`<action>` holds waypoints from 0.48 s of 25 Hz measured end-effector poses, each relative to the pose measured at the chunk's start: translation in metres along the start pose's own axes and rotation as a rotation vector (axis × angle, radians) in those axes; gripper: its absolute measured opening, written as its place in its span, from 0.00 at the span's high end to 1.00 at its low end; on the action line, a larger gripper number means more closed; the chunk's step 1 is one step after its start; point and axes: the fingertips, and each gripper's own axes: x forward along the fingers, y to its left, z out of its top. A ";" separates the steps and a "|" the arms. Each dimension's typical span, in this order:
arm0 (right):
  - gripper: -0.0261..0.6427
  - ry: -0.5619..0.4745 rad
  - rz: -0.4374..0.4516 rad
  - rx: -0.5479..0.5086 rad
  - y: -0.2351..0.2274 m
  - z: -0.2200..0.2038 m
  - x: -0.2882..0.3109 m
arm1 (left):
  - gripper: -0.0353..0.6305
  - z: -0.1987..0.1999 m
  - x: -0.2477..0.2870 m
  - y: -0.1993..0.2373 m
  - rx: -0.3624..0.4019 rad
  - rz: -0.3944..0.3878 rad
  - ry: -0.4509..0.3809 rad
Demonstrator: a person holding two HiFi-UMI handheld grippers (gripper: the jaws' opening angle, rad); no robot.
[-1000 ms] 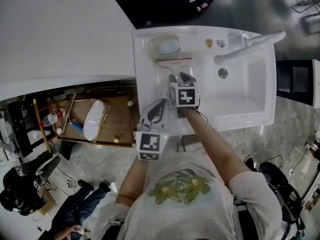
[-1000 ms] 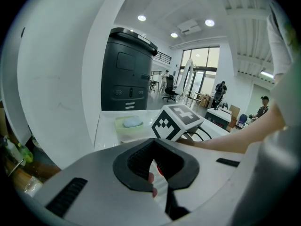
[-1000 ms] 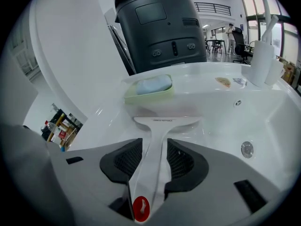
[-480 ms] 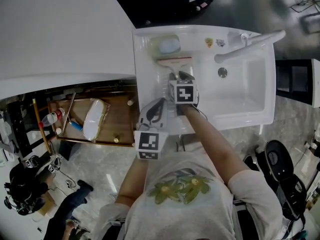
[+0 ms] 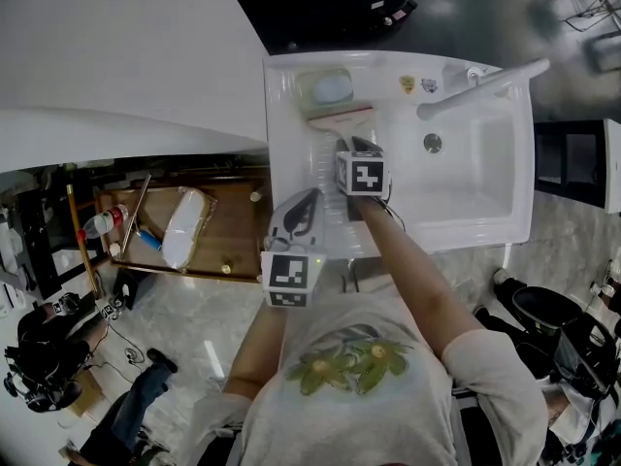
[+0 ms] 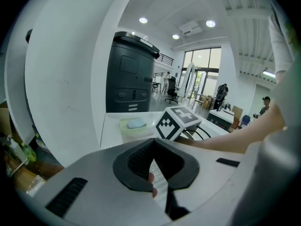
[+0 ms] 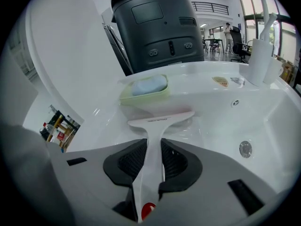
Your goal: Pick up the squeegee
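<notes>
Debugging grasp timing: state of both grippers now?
Left gripper: jaws shut, nothing held.
Right gripper: jaws closing on the squeegee handle, pads touching it.

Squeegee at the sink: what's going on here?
A person stands at a white sink with a gripper in each hand. The right gripper is down on the squeegee, which lies on the sink's ledge just below the soap dish. Its jaws are closing on the handle, pads already against it, and nothing is lifted yet. The left gripper hangs back near the sink's front edge, jaws together and empty.
</notes>
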 end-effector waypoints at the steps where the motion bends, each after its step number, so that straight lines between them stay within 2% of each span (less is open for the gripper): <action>1: 0.81 -0.003 0.003 -0.001 0.000 0.001 -0.001 | 0.94 0.000 0.000 0.000 0.001 0.002 -0.003; 12: 0.81 -0.039 0.029 -0.022 0.006 0.008 -0.027 | 0.94 0.005 -0.013 -0.004 0.011 0.012 -0.036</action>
